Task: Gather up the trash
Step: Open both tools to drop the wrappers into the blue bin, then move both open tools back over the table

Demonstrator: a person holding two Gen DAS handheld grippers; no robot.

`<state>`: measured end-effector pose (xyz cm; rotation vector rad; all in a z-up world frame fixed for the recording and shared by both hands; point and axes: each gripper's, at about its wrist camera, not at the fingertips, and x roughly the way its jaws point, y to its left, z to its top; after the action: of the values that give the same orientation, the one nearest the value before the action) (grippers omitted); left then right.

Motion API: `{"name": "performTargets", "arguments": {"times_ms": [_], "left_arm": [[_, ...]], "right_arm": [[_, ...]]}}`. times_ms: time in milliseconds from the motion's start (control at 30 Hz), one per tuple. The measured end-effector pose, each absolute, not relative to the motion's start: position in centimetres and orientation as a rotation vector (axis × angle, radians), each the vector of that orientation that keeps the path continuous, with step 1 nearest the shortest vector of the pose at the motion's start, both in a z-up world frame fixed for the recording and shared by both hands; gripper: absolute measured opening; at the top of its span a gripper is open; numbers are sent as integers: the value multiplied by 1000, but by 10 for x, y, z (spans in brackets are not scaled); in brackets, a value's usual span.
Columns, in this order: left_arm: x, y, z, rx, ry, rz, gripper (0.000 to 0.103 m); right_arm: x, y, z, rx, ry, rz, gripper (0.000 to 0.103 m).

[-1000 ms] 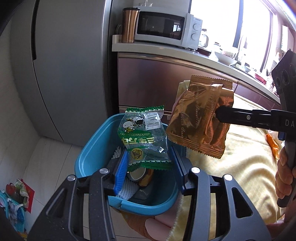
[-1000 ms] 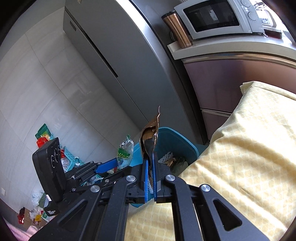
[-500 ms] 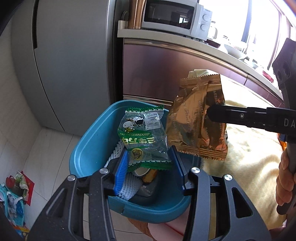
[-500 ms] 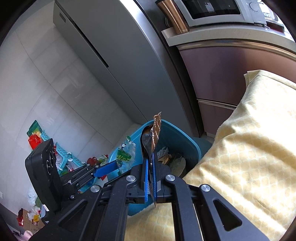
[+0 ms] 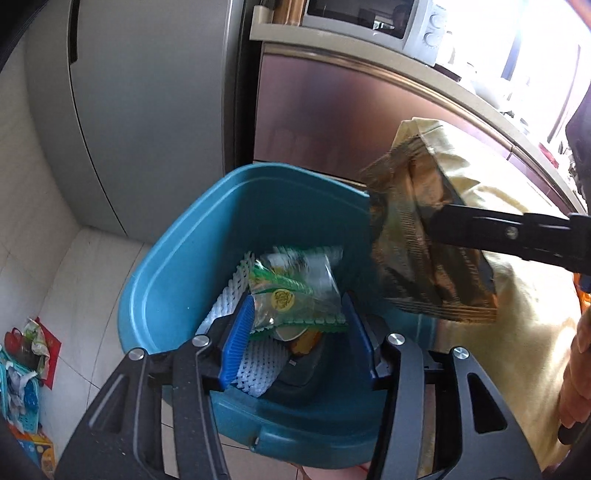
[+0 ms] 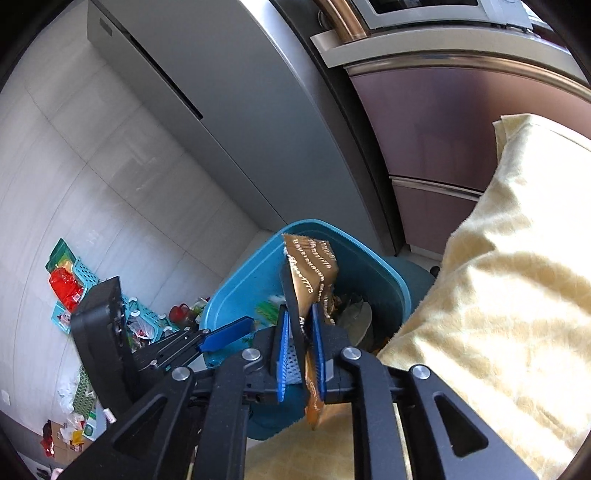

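A blue bin (image 5: 177, 258) stands on the floor beside the yellow-clothed table, holding white foam netting and other waste. My left gripper (image 5: 299, 328) is open above the bin; the green snack wrapper (image 5: 295, 291) is blurred between its fingers, loose and dropping into the bin. My right gripper (image 6: 300, 350) has its jaws slightly parted around a gold-brown wrapper (image 6: 312, 273), which hangs over the bin's right rim and also shows in the left wrist view (image 5: 417, 236). Whether the pads still press it I cannot tell.
A grey fridge (image 5: 140, 110) and a brown cabinet (image 5: 332, 122) with a microwave (image 5: 369, 18) stand behind the bin. The yellow tablecloth (image 6: 509, 295) lies to the right. Baskets and scattered litter (image 6: 74, 288) lie on the tiled floor to the left.
My left gripper has opened and let go of the green wrapper, which falls into the bin. Both grippers moved lower and closer over the bin; the right jaws have parted a little.
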<state>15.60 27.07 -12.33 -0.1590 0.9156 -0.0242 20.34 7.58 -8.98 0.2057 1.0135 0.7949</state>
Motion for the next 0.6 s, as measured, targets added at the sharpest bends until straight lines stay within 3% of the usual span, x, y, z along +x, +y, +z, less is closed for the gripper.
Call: {"name": "performTargets", "arguments": {"times_ms": [333,600], "left_arm": [[154,268,-125,-177,896,-12,53],[134,266,-95,-170,815,-24,53]], "right_arm": [[203,72,-91,215,1026,799,19],[195,54,-82,229,993,817,23]]}}
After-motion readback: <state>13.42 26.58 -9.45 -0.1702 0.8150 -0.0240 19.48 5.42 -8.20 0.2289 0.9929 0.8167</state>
